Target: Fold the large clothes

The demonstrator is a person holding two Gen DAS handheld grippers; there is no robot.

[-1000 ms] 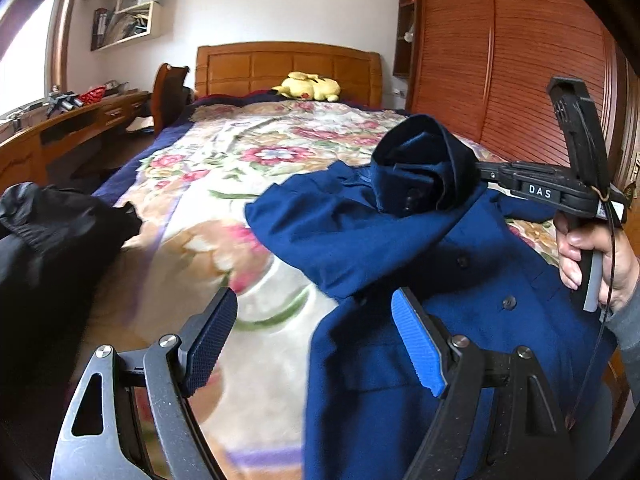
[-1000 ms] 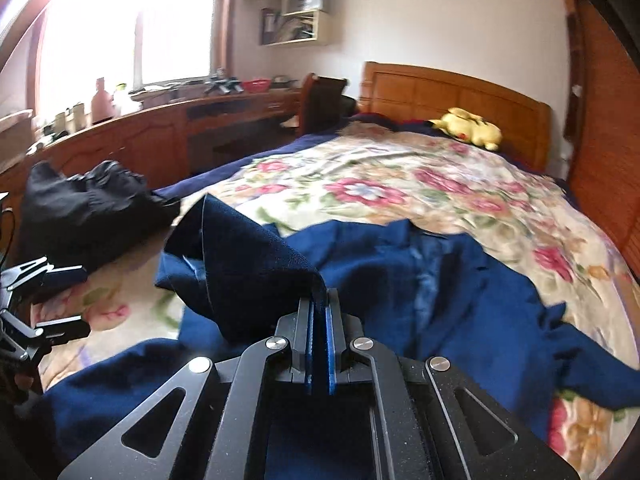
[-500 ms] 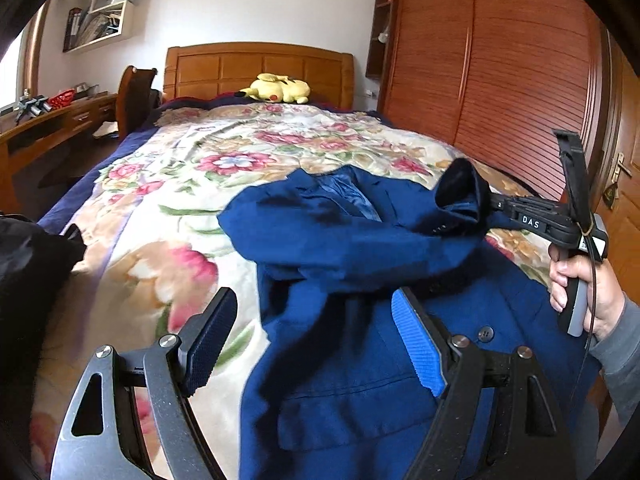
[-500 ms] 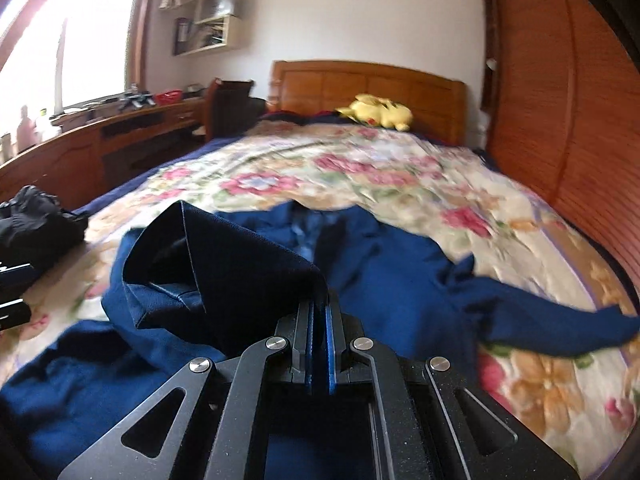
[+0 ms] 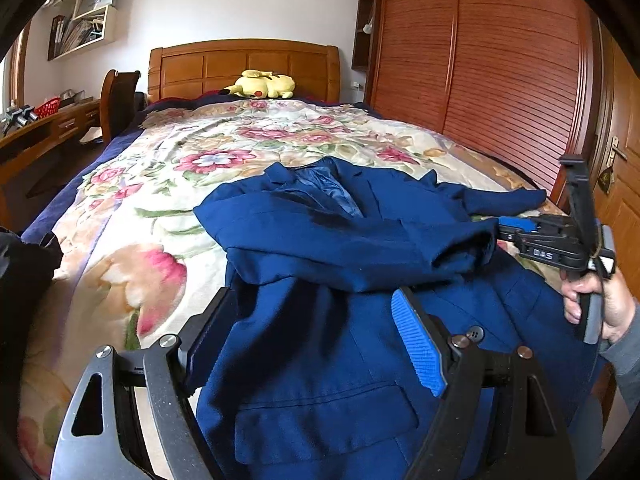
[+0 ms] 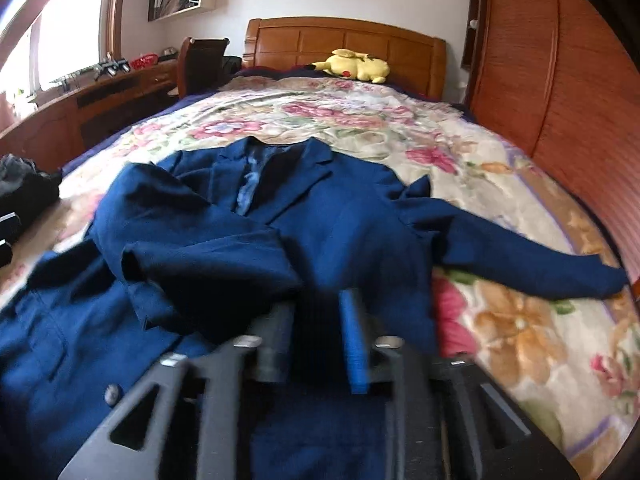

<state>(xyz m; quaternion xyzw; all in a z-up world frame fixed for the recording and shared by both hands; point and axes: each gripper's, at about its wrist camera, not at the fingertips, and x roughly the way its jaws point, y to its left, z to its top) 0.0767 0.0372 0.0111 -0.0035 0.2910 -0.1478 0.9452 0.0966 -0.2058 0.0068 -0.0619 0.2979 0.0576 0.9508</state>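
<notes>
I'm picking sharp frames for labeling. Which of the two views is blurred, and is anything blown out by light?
Right wrist view: motion blur smears the right gripper and the nearby blue jacket; the window at upper left is overexposed white. Left wrist view: sharp, with the left gripper crisp and lighting even; fisheye bending curves the wardrobe.

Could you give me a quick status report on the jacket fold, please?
Left hand-held gripper open, over jacket hem. Right hand-held gripper open, empty. Blue jacket flat on bed, one sleeve across chest, other sleeve out.
</notes>
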